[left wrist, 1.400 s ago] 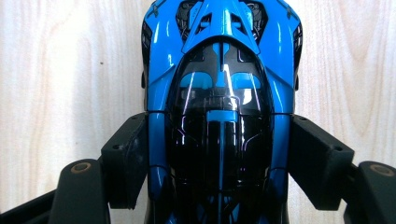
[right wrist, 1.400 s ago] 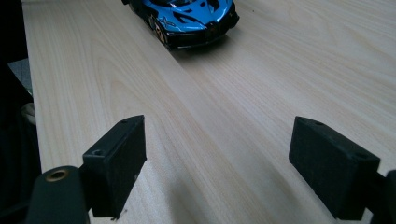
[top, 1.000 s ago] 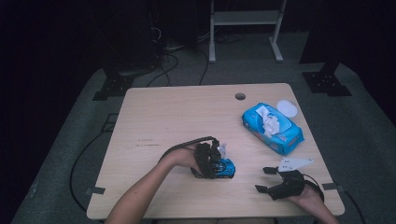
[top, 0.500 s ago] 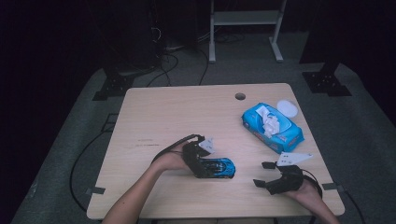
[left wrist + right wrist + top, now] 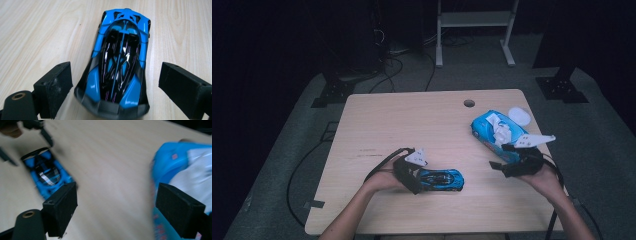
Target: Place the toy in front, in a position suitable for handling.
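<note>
We saw left gripper (image 5: 117, 82) jaws just opening, pads clear of toy car (image 5: 118, 62) between them: car released, resting on table (image 5: 412, 120) near front edge. Right gripper (image 5: 517, 162) jaws stood apart, empty, now beside wipes pack (image 5: 494, 132). White disc (image 5: 519, 115) beyond pack. Nothing blocked car.

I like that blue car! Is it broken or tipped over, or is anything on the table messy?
No, the toy car sits on its wheels on the table and looks whole. The one untidy thing is the blue wipes pack at the right: a white wipe sticks up crumpled from its opening. Nothing is spilled.
</note>
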The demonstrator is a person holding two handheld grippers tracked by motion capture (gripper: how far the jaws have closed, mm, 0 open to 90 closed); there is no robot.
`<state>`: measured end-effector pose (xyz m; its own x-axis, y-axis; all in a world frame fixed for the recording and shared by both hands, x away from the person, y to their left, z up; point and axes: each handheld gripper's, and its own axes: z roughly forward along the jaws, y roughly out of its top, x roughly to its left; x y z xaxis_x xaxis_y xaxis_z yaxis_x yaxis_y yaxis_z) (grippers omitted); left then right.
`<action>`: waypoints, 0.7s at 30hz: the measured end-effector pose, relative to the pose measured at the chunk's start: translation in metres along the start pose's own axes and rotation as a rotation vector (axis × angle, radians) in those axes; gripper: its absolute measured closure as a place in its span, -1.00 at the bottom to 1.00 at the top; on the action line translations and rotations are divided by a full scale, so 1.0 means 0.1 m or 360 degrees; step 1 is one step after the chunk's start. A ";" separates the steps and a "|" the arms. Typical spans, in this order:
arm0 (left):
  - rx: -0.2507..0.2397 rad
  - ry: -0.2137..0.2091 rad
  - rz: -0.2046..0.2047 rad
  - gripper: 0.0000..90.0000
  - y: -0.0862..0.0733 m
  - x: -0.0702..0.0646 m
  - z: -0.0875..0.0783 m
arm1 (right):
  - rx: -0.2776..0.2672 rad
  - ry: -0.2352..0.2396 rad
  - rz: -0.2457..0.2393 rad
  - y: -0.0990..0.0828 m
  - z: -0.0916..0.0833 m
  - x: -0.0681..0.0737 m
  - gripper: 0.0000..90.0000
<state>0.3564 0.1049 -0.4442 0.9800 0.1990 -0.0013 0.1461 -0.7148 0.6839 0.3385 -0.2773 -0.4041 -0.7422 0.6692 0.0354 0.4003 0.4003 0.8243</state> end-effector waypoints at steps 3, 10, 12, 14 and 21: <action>-0.0074 0.0035 -0.0038 -0.77 -0.09 0.00 -0.05 | 0.0003 -0.0077 -0.0009 0.20 -0.01 -0.16 -0.62; -0.0194 0.0067 -0.0064 -0.78 -0.25 0.01 -0.12 | 0.0090 -0.0206 -0.0010 0.50 0.13 -0.52 -0.62; -0.0214 0.0077 -0.0069 -0.78 -0.27 0.01 -0.13 | 0.0125 -0.0223 0.0014 0.53 0.19 -0.60 -0.62; -0.0235 0.0091 -0.0071 -0.78 -0.29 0.01 -0.15 | 0.0139 -0.0237 0.0022 0.55 0.24 -0.66 -0.61; -0.0322 0.0173 -0.0103 -0.78 -0.35 0.02 -0.17 | 0.0240 -0.0274 0.0059 0.49 0.46 -0.80 -0.50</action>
<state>0.3512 0.1420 -0.4553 0.9476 0.3188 0.0208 0.1676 -0.5514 0.8173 0.4415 -0.2825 -0.3925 -0.6281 0.7769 -0.0437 0.5110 0.4542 0.7298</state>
